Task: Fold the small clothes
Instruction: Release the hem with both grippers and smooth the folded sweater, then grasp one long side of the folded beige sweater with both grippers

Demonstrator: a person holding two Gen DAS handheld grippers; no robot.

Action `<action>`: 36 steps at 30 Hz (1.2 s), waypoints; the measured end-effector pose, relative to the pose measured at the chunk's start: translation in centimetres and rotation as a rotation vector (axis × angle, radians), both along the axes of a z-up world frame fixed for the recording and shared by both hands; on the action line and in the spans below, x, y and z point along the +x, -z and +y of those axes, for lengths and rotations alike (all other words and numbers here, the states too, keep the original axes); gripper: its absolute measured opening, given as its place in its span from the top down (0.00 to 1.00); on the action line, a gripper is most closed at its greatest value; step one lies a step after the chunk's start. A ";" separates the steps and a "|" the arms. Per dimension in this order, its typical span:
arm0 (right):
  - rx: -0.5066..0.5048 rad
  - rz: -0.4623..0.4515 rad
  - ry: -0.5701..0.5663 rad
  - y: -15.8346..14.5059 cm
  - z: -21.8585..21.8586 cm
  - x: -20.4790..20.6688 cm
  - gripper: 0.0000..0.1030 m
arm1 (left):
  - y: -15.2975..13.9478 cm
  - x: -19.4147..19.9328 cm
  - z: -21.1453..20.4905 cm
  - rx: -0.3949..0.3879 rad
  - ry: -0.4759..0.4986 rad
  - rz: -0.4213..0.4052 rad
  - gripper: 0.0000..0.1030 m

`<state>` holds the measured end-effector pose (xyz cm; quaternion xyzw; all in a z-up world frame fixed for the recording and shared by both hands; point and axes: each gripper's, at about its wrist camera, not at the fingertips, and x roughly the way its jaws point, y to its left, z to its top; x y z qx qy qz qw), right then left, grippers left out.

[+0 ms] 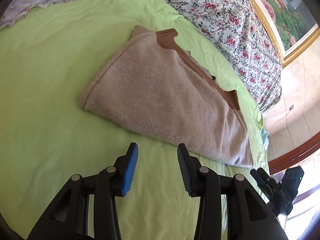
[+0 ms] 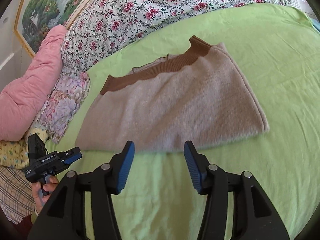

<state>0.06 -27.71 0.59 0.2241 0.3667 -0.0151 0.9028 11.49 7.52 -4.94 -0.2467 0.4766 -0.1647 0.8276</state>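
While the beige knitted garment with brown ribbed trim (image 1: 160, 98) lies half-folded, both grippers, left (image 1: 158, 150) and right (image 2: 159, 148), hang spread and empty; next probably calls for pinching its near edge.

the sweater (image 2: 176, 104) is beige with brown ribbed trim (image 2: 152, 74). the sheet (image 1: 50, 80) is lime green. the quilt (image 2: 152, 4) is white with pink flowers, the pillow (image 2: 34, 84) pink. both grippers are black with blue pads (image 1: 131, 170).

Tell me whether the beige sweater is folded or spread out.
Folded: the beige sweater lies as a compact doubled panel on the green sheet, no sleeves showing, brown ribbed trim along one edge.
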 end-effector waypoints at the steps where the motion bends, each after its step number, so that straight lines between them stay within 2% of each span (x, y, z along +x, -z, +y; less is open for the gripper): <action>1: 0.004 0.002 0.001 0.1 0.0 -0.2 0.48 | 0.1 0.0 0.0 -0.001 -0.004 0.004 0.57; 8: 0.028 0.020 0.025 1.0 0.0 -1.7 0.47 | 1.0 1.1 0.5 -0.031 -0.059 0.033 0.57; 15: 0.031 0.031 0.037 1.4 -0.4 -1.6 0.47 | 1.8 2.8 1.3 -0.115 -0.134 0.047 0.53; 23: 0.034 0.037 0.031 1.6 -0.4 -1.1 0.47 | 2.0 6.3 2.0 -0.149 -0.202 0.019 0.54; 26: 0.036 0.031 0.036 1.5 -0.6 -1.0 0.47 | 1.7 7.3 1.9 -0.131 -0.213 0.002 0.57; 28: 0.037 0.025 0.037 1.3 -0.8 -0.8 0.47 | 1.2 8.3 1.3 -0.103 -0.212 -0.019 0.67; 29: 0.039 0.023 0.036 1.2 -1.0 -0.6 0.47 | 1.0 8.4 1.0 -0.093 -0.208 -0.027 0.76; 30: 0.038 0.022 0.037 1.2 -1.2 -0.4 0.47 | 0.5 8.7 0.5 -0.068 -0.199 -0.047 0.81; 32: 0.036 0.016 0.035 0.9 -1.5 0.0 0.47 | -0.5 8.5 -0.3 -0.034 -0.184 -0.092 0.85; 36: 0.056 -0.009 0.033 0.1 -2.8 1.1 0.47 | -4.4 7.9 -3.2 0.030 -0.104 -0.228 0.90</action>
